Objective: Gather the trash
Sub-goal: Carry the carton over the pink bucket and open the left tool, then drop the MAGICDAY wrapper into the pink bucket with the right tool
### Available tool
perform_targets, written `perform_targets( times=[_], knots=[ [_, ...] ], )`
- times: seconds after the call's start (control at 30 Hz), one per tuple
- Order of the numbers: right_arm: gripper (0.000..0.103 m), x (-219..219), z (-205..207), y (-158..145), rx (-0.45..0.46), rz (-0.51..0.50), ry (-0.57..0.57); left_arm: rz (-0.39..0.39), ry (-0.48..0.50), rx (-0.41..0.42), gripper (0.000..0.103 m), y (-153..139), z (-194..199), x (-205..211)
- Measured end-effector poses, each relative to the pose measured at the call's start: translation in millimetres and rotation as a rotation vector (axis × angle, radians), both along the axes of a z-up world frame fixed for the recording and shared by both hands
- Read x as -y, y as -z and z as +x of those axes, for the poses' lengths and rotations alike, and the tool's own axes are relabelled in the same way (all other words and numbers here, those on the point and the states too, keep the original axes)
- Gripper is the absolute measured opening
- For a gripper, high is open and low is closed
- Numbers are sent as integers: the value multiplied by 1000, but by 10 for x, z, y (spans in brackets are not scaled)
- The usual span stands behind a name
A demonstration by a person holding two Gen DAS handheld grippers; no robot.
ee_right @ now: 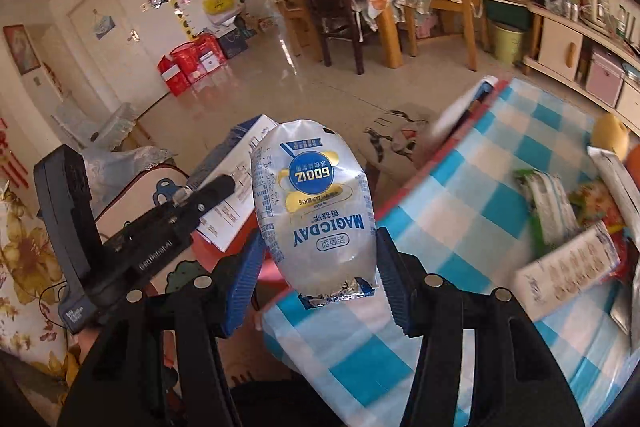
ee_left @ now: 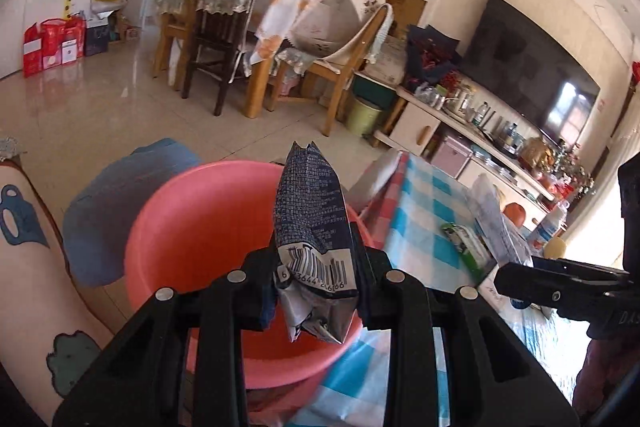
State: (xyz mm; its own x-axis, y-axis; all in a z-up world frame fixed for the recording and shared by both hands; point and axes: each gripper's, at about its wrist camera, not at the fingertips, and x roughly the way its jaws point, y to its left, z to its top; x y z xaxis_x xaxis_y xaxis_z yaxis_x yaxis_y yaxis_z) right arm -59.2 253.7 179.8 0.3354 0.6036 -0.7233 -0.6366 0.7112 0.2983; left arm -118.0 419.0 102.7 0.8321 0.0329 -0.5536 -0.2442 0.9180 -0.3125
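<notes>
Trash is in both tools: the left tool (ee_left: 316, 291) pinches a dark crumpled wrapper (ee_left: 310, 227) upright over the pink basin (ee_left: 192, 227), directly below and ahead, so the drop looks nearest here. The right tool (ee_right: 320, 267) clamps a white pouch (ee_right: 316, 211) above the checked desk (ee_right: 460, 227) edge, beside the left tool.
</notes>
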Motion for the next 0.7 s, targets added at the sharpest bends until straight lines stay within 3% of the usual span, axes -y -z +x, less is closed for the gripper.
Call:
perform_targets(
  times=[0.2,0.3,0.37,0.5,0.57,0.7],
  knots=[
    [58,-815,272,201,-20,-25,-70,6,-70,-92,32,279,183,-315],
    [68,-955,411,351,-31,-44,-45,-5,-102,-133,32,430,225,-480],
    [81,-900,472,381,-23,-26,-11,15,-101,-145,35,455,239,-522],
    [85,-626,598,281,-23,12,62,70,-118,-141,49,403,162,-602],
    [90,-421,591,180,-16,22,88,81,-124,-106,62,318,65,-598],
    [93,65,528,-13,15,43,170,126,-126,-38,72,185,-212,-492]
  ],
)
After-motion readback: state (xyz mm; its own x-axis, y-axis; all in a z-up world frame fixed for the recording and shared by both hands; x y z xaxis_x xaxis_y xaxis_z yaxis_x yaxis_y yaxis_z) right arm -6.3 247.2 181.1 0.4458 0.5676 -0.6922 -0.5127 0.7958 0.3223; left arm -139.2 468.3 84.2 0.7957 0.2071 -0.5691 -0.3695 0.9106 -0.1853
